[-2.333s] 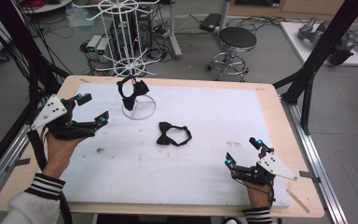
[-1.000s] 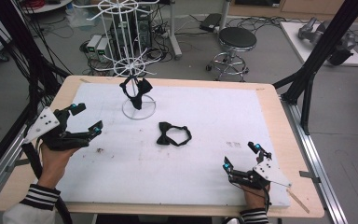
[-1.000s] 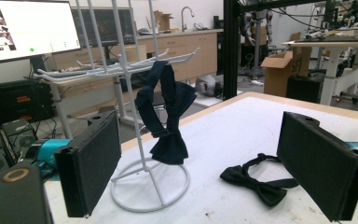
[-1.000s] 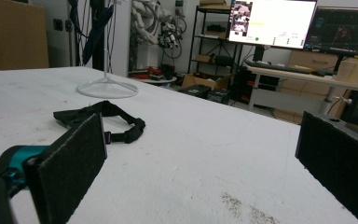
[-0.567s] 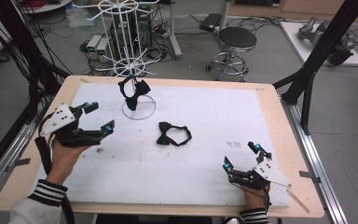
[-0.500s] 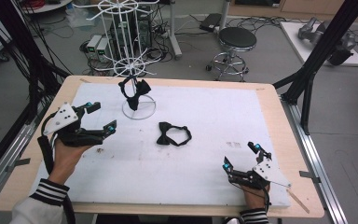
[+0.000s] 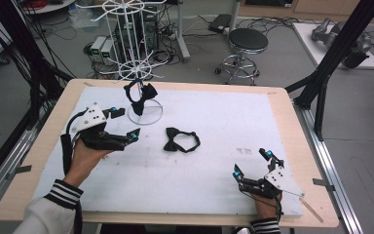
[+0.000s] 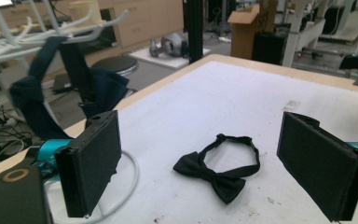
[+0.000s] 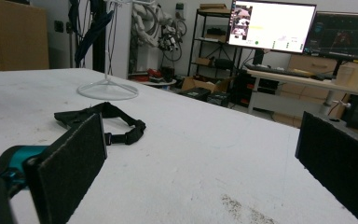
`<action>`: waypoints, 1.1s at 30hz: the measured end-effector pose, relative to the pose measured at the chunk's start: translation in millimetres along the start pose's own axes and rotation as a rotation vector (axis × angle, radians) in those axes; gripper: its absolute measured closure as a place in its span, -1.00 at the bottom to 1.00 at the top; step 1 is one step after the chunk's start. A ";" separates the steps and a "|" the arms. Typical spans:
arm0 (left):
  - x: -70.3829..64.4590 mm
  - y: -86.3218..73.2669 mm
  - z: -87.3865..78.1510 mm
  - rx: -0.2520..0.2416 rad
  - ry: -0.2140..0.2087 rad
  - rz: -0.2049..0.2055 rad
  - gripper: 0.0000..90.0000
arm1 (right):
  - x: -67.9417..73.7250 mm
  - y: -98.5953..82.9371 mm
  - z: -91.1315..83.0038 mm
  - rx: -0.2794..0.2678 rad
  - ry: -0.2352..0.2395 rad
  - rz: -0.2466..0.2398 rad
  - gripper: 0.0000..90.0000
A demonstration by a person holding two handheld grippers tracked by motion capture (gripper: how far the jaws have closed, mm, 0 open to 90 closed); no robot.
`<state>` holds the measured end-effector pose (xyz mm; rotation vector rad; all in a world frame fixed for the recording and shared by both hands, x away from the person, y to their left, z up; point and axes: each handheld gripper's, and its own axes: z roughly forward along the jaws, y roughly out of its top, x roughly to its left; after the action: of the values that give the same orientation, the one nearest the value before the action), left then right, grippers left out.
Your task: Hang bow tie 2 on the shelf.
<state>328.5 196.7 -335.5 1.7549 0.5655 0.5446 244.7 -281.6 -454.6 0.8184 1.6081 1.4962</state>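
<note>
my left gripper (image 7: 125, 123) has swung in from the table's left edge toward the bow tie (image 7: 181, 140), jaws wide and empty. the tie lies flat mid-mat beside the rack (image 7: 137, 73). my right gripper (image 7: 252, 166) rests open; a grab looks next.

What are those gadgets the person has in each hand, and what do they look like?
They are handheld grippers. The left gripper and right gripper are each black, with two flat black padded jaws, teal accents near the tips and a grey three-cornered plate on top. A black cable trails from each. The person wears a pale top whose sleeve ends in a black-and-white striped cuff.
</note>
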 end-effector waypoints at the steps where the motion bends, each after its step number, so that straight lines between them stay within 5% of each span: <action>1: -0.4 0.8 2.8 0.009 -0.005 0.000 -0.69 | -0.1 0.0 -0.1 -0.001 0.000 0.000 -0.97; 11: -6.2 5.4 33.1 0.082 -0.080 -0.010 -0.68 | -0.4 -0.1 0.1 -0.005 -0.003 -0.010 -0.97; 33: -11.9 3.5 84.4 0.258 -0.124 -0.021 -0.66 | 0.5 -0.2 -0.4 -0.009 0.006 -0.011 -0.97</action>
<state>372.3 125.5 -352.9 2.0089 0.5862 0.3566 244.2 -281.4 -454.9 0.8000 1.6069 1.4988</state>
